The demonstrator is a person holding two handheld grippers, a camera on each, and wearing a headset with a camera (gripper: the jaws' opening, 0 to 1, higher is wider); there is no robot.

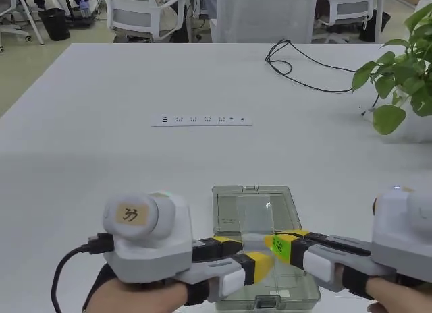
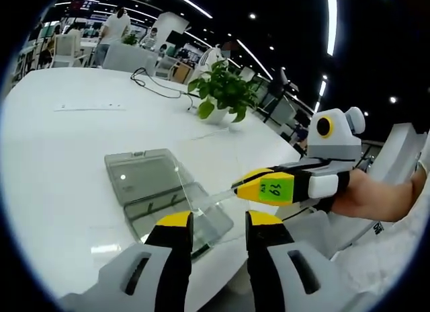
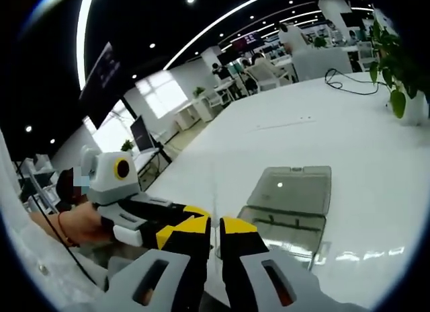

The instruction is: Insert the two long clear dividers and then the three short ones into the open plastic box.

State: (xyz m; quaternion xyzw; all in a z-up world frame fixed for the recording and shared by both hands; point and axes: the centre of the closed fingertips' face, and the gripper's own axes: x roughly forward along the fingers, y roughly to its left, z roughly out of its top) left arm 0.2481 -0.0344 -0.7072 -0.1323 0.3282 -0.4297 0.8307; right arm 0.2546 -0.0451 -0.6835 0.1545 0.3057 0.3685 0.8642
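Observation:
The open clear plastic box [image 1: 297,294] lies at the table's near edge with its lid [image 1: 229,205] folded back flat. A clear divider [image 1: 268,220] stands on edge over the box, and my right gripper [image 1: 278,244] is shut on its near end. In the left gripper view that divider [image 2: 208,201] runs from the right gripper [image 2: 252,185] down toward the box [image 2: 158,211]. My left gripper [image 2: 216,224] is open, its yellow tips just short of the divider, level with the right gripper [image 3: 215,226]. The divider [image 3: 215,191] looks like a thin line edge-on in the right gripper view.
A white power strip [image 1: 202,119] lies mid-table. A black cable [image 1: 304,67] loops at the far right, beside a potted plant [image 1: 405,77]. Office chairs [image 1: 145,13] stand along the far edge. Bare white tabletop [image 1: 101,158] stretches to the left of the box.

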